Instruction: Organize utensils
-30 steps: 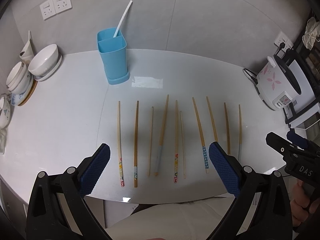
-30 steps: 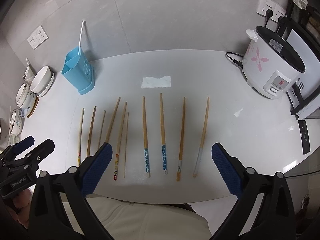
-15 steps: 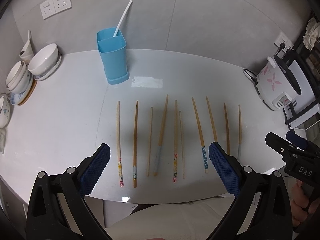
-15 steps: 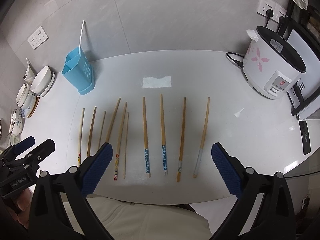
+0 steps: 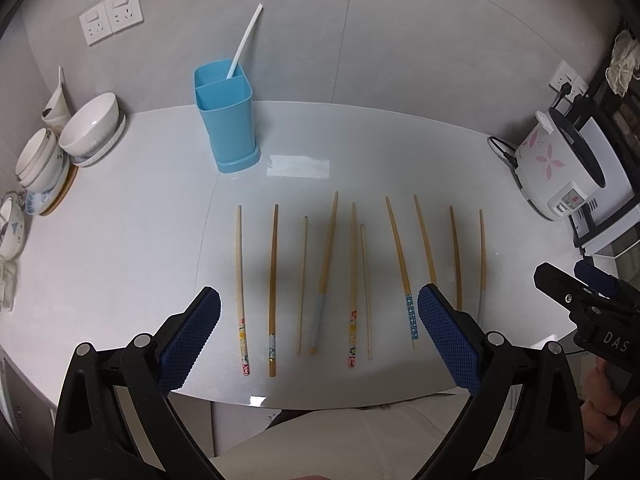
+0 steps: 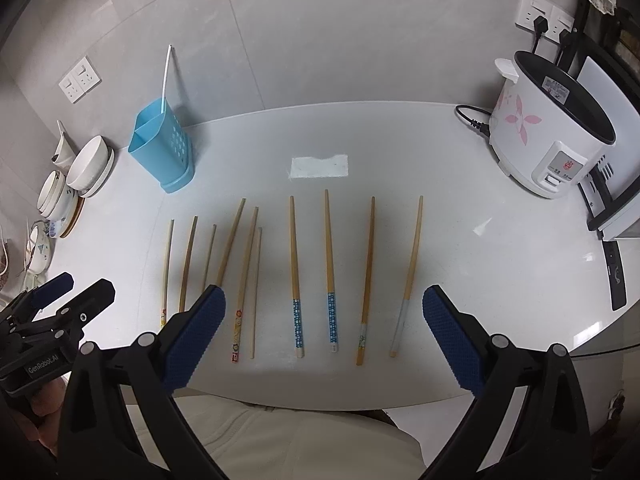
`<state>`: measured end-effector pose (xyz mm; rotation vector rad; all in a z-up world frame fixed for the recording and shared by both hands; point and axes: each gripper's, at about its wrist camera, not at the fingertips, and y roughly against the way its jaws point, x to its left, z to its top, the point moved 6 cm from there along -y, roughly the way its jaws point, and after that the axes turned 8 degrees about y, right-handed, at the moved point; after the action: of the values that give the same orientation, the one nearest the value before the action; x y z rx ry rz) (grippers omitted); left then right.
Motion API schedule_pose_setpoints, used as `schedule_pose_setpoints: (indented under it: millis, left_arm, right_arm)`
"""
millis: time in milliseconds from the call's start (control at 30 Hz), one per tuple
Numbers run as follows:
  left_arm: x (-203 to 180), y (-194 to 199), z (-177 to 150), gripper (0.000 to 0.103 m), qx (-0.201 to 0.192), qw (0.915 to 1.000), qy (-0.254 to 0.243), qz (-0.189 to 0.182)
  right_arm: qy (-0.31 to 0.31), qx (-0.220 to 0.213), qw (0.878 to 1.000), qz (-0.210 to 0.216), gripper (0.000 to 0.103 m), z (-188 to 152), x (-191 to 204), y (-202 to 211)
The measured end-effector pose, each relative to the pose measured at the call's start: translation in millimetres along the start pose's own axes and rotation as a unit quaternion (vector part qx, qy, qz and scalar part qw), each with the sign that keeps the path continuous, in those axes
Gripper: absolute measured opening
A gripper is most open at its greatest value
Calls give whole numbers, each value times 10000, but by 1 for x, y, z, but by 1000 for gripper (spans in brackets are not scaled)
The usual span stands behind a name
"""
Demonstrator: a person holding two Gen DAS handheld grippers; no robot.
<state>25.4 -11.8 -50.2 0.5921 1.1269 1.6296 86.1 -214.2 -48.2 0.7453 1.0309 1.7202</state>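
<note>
Almost nothing changed in the last second: both views shifted only slightly, no chopstick moved, so sorting hasn't started. Left gripper (image 5: 318, 334) released, empty; right gripper (image 6: 324, 330) likewise spread wide, empty. Ten wooden chopsticks (image 5: 352, 284) lie in a row near the desk (image 5: 120, 240) front edge, some with patterned ends. Blue holder (image 5: 226, 118) stands toward the back-left, a white straw-like stick (image 5: 244, 48) in it.

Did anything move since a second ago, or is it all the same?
Almost nothing changed. Both grippers, left and right, still hover with jaws open and empty. The ten chopsticks lie untouched, and the blue utensil holder stayed put.
</note>
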Motion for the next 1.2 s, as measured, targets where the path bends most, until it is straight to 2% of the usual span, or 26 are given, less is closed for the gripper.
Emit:
schedule_pose_setpoints:
  millis: [1200]
  left_arm:
    - [-1,-2,10,97,28,10000,10,-61]
  right_arm:
    - [13,-5,10000,26,94,6,-9,-4]
